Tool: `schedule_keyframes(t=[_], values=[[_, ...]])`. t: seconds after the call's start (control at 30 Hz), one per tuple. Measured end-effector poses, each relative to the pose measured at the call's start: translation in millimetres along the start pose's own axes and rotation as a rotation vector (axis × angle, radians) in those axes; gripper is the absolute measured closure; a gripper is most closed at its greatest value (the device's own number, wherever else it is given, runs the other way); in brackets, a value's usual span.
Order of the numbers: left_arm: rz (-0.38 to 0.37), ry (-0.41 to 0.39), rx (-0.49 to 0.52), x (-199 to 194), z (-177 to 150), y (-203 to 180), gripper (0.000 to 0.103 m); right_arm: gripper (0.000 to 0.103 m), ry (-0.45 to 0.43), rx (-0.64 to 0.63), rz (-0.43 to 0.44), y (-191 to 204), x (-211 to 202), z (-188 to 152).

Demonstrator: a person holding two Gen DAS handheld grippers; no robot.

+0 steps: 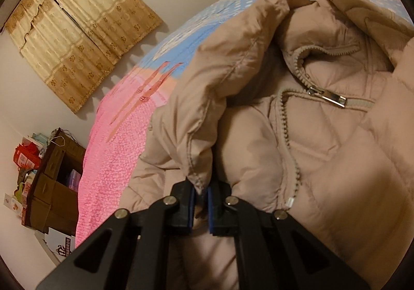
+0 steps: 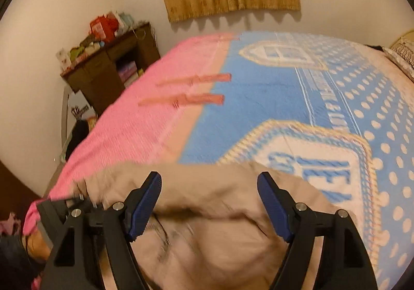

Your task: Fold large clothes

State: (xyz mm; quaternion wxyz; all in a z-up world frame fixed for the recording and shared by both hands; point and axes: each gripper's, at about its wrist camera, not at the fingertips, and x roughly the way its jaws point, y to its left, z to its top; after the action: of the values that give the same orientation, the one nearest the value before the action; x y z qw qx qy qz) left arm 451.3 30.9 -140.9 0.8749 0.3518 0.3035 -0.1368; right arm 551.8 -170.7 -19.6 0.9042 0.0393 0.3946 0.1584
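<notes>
Padding fills the beige down jacket (image 1: 323,147), so it should handle as bulky, soft and light, springing back when pressed and unlikely to keep a crease without something resting on it. Its shell looks smooth and slightly slick, which suggests a pinch on a flat quilted panel could slide off; stitched edges give a firmer hold. It lies spread on the bed (image 2: 258,88), over the blue-and-pink blanket and towards the near edge, with its collar pointing at the pillow end and the pink bedding heaped there. The front is partly unzipped below the collar, with the metal zip pull (image 1: 328,97) lying across the chest.

Left hand-held gripper (image 1: 200,193) is closed hard on a seamed fabric edge, apparently a sleeve cuff or hem corner, and the sleeve (image 1: 207,98) humps up from that pinch across the jacket body. That seam is a sound place to hold.

Right hand-held gripper (image 2: 209,202) stands wide apart, nothing between its blue pads (image 2: 146,202), hovering above blurred beige fabric. No contact shows there.

For the next fold, the hem corners, cuffs and shoulder seams look like the best purchase. Lifting by one point would probably let the padded body sag and drag, so both hands should share it.
</notes>
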Motion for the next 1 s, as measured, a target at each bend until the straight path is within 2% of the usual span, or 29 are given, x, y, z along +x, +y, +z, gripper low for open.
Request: schedule_keyframes(t=[0.03,0.1,0.13,0.17,0.2,0.23,0.27,0.3,0.33,0.37,0.4,0.43,0.5,0.57,0.6,0.67,0.73,0.8,0.87,0.93,1.0], values=[[0.004,-0.001,0.001,-1,0,-2,0.097,0.026,-0.014,-0.029,-0.009,10,7,3],[0.008,-0.004,-0.006,-4,0,-1,0.096,0.031,0.020,-0.123,-0.058,25,25,3],[0.010,-0.009,-0.017,-8,0,-1,0.093,0.047,0.083,-0.152,-0.073,29,45,0],[0.010,-0.019,-0.035,-14,1,3,0.091,0.071,0.139,-0.150,-0.073,26,59,-4],[0.011,-0.042,-0.065,-25,2,8,0.086,0.074,0.179,-0.137,-0.082,22,71,-11],[-0.010,-0.076,-0.112,-39,4,15,0.085,0.074,0.207,-0.143,-0.096,20,80,-20],[-0.040,-0.100,-0.153,-49,5,23,0.083,0.074,0.240,-0.170,-0.096,20,88,-30],[-0.087,-0.141,-0.212,-64,7,32,0.076,0.074,0.249,-0.199,-0.108,21,92,-39],[-0.106,-0.173,-0.248,-74,9,38,0.053,0.074,0.241,-0.230,-0.128,23,93,-47],[-0.095,-0.214,-0.289,-86,14,45,0.036,0.074,0.223,-0.249,-0.138,24,93,-55],[-0.074,-0.240,-0.320,-92,18,49,0.015,0.074,0.215,-0.248,-0.140,23,94,-59],[-0.072,-0.255,-0.354,-94,25,53,0.013,0.074,0.208,-0.244,-0.144,23,96,-62],[-0.088,-0.231,-0.435,-83,44,64,0.013,0.074,0.198,-0.249,-0.158,23,99,-65],[-0.033,-0.200,-0.460,-64,60,67,0.013,0.074,0.182,-0.252,-0.170,24,102,-68],[0.000,-0.165,-0.435,-50,68,65,0.013,0.074,0.174,-0.255,-0.171,25,102,-70],[0.067,-0.030,-0.392,-13,74,58,0.013,0.074,0.157,-0.247,-0.157,21,100,-72],[0.105,0.137,-0.388,23,64,55,0.021,0.074,0.142,-0.202,-0.107,11,95,-73],[0.058,0.214,-0.447,38,47,57,0.020,0.074,0.121,-0.138,-0.041,0,87,-73],[0.040,0.230,-0.471,44,34,58,0.015,0.074,0.111,-0.071,0.025,-11,82,-72],[0.036,0.217,-0.486,44,26,57,0.014,0.074,0.096,-0.012,0.071,-18,70,-69],[0.043,0.202,-0.497,43,21,51,0.014,0.074,0.026,0.047,0.077,-23,54,-67]])
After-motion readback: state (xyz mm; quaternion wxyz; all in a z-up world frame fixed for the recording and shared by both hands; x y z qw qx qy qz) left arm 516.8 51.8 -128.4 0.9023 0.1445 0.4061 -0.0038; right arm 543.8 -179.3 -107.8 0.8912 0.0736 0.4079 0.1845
